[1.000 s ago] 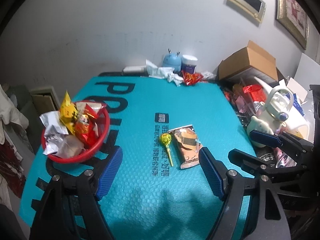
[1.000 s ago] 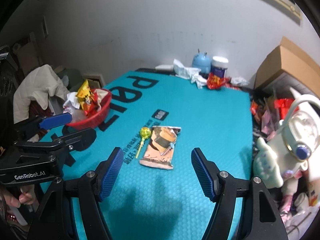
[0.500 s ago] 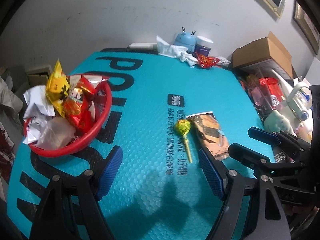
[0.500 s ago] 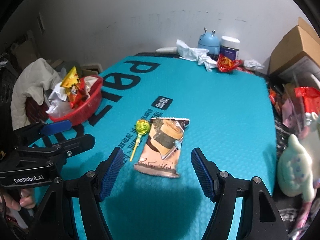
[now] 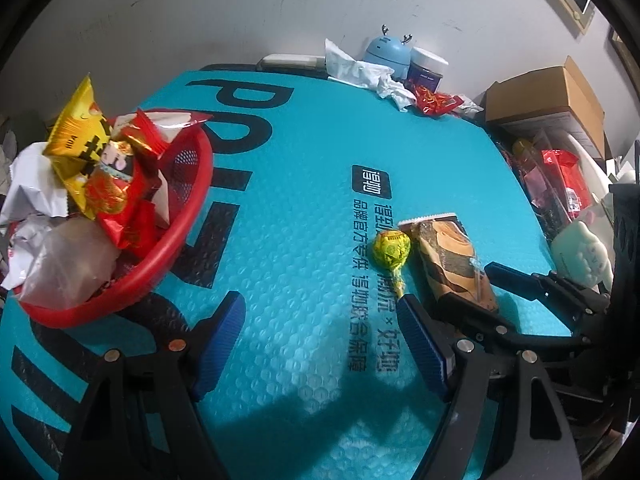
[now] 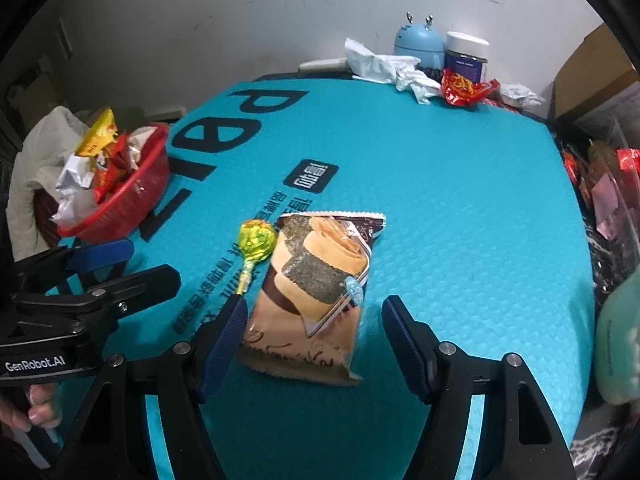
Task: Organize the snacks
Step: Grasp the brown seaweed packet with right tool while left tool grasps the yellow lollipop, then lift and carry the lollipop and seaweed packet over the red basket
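Observation:
A brown snack packet (image 6: 316,284) lies flat on the teal mat, with a yellow-green lollipop (image 6: 256,240) touching its left side. My right gripper (image 6: 312,316) is open low over the mat, its blue pads either side of the packet's near end. My left gripper (image 5: 320,332) is open and empty just left of the lollipop (image 5: 392,250) and the packet (image 5: 452,260). A red basket (image 5: 176,240) heaped with wrapped snacks sits at the mat's left edge; it also shows in the right wrist view (image 6: 132,204).
At the mat's far edge stand a blue round gadget (image 6: 418,42), a dark jar (image 6: 466,56), crumpled tissues (image 6: 392,66) and a red wrapper (image 6: 466,88). Cardboard boxes (image 5: 548,104) and red packets (image 5: 564,176) crowd the right side. A pale green toy (image 6: 620,344) sits near right.
Both grippers have moved forward and down toward the mat. The right gripper now straddles the packet's near end; the left has closed in beside the lollipop. Nothing has been gripped.

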{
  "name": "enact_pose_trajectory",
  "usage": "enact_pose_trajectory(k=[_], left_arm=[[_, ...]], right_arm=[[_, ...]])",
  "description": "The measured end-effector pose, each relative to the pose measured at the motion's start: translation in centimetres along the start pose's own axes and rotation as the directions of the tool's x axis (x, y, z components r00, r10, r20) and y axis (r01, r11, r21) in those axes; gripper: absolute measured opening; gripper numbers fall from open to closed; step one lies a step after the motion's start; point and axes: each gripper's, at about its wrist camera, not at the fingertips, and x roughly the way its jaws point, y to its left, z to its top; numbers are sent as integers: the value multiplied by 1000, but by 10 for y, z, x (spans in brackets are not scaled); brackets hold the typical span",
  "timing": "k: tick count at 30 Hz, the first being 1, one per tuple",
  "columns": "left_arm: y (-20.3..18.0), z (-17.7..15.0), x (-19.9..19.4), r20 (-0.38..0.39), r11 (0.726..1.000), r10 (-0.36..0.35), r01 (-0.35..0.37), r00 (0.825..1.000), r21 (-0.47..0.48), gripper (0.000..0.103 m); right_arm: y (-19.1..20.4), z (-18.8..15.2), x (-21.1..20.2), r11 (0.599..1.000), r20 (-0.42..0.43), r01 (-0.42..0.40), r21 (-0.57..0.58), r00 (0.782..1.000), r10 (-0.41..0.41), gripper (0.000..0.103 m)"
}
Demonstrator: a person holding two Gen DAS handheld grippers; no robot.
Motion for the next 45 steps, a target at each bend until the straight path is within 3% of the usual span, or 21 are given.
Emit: enact_pose_trajectory(k=[2, 5, 21, 32, 40, 45], left_arm=[[-1, 2, 4, -2, 1000, -4, 4, 1000, 1, 78], [-5, 5, 9, -9, 1000, -6, 6, 1000, 17, 78], [-48, 21, 38, 7, 986, -41, 40, 999, 164, 76], [-56, 22, 51, -12, 978, -75, 76, 997, 194, 27], [-52, 15, 46, -13, 978, -85, 85, 996, 190, 26], [-47, 3, 36, -25, 980, -87, 90, 996, 176, 26]], right_arm=[[-2, -1, 4, 1000, -10, 2, 6, 1000, -2, 68], [-7, -3, 4, 1000, 3, 19, 4, 1000, -19, 53], [-43, -7, -5, 993, 41, 84, 87, 995, -87, 53], [-42, -9, -4, 992, 45, 97, 79, 994, -101, 53], [-40, -10, -6, 993, 42, 95, 71, 994, -99, 53], [-33, -15, -11, 996, 24, 51, 72, 998, -53, 53]])
